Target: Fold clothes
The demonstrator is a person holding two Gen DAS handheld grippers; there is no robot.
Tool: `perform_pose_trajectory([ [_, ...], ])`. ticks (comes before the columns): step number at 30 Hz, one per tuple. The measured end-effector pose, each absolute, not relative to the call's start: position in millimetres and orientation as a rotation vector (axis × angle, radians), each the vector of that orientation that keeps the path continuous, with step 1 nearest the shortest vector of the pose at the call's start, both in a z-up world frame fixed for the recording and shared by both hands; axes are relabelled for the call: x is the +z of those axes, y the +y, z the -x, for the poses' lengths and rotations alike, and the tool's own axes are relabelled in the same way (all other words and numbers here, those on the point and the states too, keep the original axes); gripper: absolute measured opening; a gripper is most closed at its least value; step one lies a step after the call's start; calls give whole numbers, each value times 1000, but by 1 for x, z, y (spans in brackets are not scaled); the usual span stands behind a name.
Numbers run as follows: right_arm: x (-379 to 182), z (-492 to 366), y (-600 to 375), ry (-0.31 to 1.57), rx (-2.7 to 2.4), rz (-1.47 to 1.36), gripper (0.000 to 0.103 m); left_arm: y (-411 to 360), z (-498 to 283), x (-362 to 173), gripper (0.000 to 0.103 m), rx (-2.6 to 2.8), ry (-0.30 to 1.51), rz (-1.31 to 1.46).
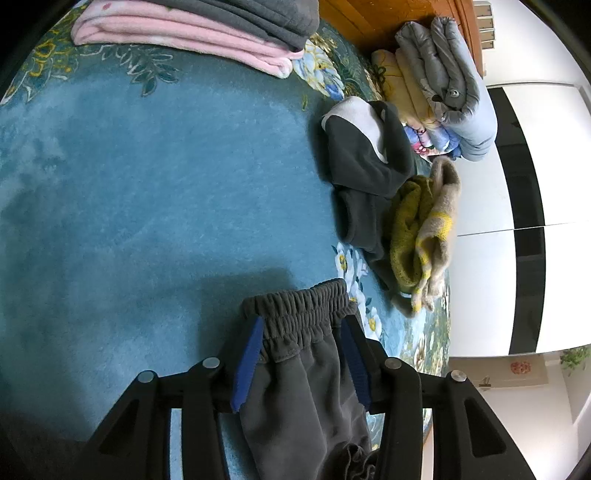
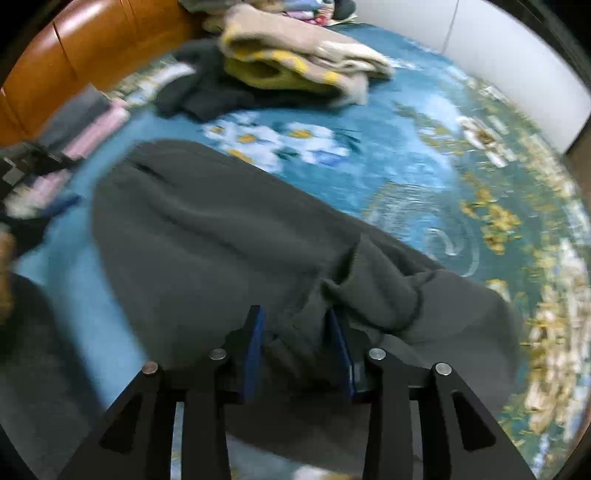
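Observation:
Grey sweatpants [image 1: 295,387] hang from my left gripper [image 1: 301,325], which is shut on their elastic waistband [image 1: 299,306] above the blue blanket [image 1: 147,184]. In the right wrist view the same grey pants [image 2: 221,229] spread across the blanket [image 2: 424,177]. My right gripper [image 2: 295,317] is shut on a bunched fold of the pants. That view is blurred by motion. The lower part of the pants is hidden behind the gripper frames.
Folded pink and grey clothes [image 1: 192,29] lie at the far left. A dark grey and white garment [image 1: 365,158] and a yellow and beige sweater [image 1: 424,236] lie unfolded at the right. Rolled quilts [image 1: 443,81] sit by the wooden headboard [image 2: 74,55]. White wardrobe doors [image 1: 535,155] stand beyond.

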State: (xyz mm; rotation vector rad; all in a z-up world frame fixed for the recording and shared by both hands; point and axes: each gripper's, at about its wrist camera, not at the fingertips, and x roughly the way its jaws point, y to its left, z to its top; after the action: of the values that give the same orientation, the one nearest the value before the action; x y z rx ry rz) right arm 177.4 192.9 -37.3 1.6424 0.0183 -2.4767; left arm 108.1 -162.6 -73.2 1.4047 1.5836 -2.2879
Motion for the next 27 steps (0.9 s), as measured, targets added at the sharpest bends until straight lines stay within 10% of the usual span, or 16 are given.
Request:
perform_pose_trajectory([
  [12, -42, -209, 360, -587, -2680, -1859, 41, -20, -103, -44, 60, -2729, 1240, -1983],
  [22, -55, -214, 352, -564, -2627, -1824, 41, 99, -107, -93, 60, -2482, 1077, -2512],
  [27, -54, -216, 360, -586, -2621, -1818, 41, 104, -106, -94, 18, -2550, 1024, -2449],
])
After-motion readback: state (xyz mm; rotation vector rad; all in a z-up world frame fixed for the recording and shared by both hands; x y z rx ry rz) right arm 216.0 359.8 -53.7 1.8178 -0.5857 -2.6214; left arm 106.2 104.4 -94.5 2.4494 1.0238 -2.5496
